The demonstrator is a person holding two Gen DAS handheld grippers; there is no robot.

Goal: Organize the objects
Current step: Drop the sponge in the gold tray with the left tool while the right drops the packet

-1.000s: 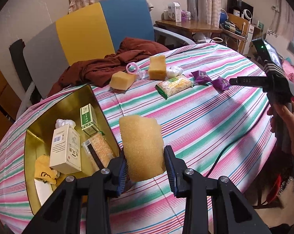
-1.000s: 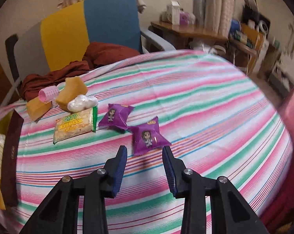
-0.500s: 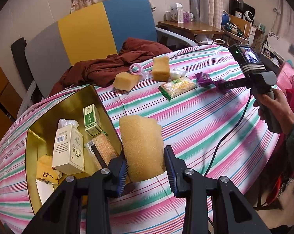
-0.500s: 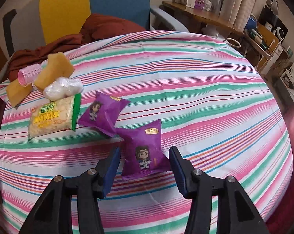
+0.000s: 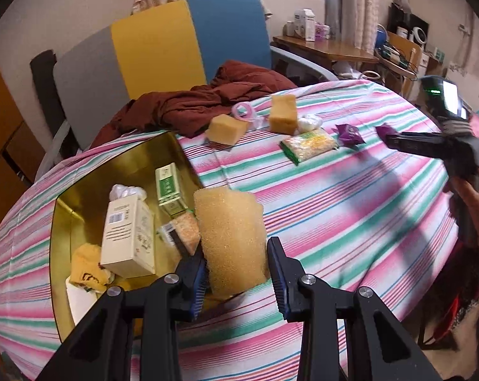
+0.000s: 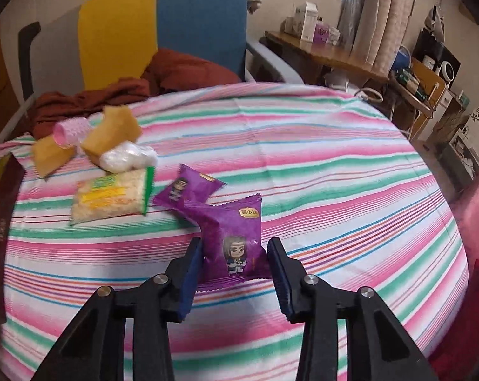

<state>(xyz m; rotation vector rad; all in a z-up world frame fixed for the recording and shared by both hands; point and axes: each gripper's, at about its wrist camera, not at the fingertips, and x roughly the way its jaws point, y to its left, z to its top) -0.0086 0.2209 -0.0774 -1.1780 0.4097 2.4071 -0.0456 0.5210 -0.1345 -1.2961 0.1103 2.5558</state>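
My left gripper (image 5: 236, 273) is shut on a large yellow sponge (image 5: 230, 238) and holds it upright by the right rim of the gold tray (image 5: 61, 219). The tray holds a cream box (image 5: 125, 238), a green box (image 5: 168, 187), a snack bar and a yellow cloth. My right gripper (image 6: 234, 263) is open with its jaws on either side of a purple snack packet (image 6: 231, 238) on the striped tablecloth. A second purple packet (image 6: 188, 187), a rice-cracker pack (image 6: 111, 198), two small sponges, a pink roller (image 6: 71, 130) and a white bundle lie beyond it.
A dark red cloth (image 5: 201, 104) lies at the table's far edge against a grey, yellow and blue chair (image 5: 163, 47). A desk with boxes (image 6: 319, 47) stands behind on the right. The table's right edge drops off near my right hand (image 5: 474, 203).
My right gripper has moved forward and down until the nearer purple packet sits between its jaws. My left gripper still holds the sponge in much the same place.
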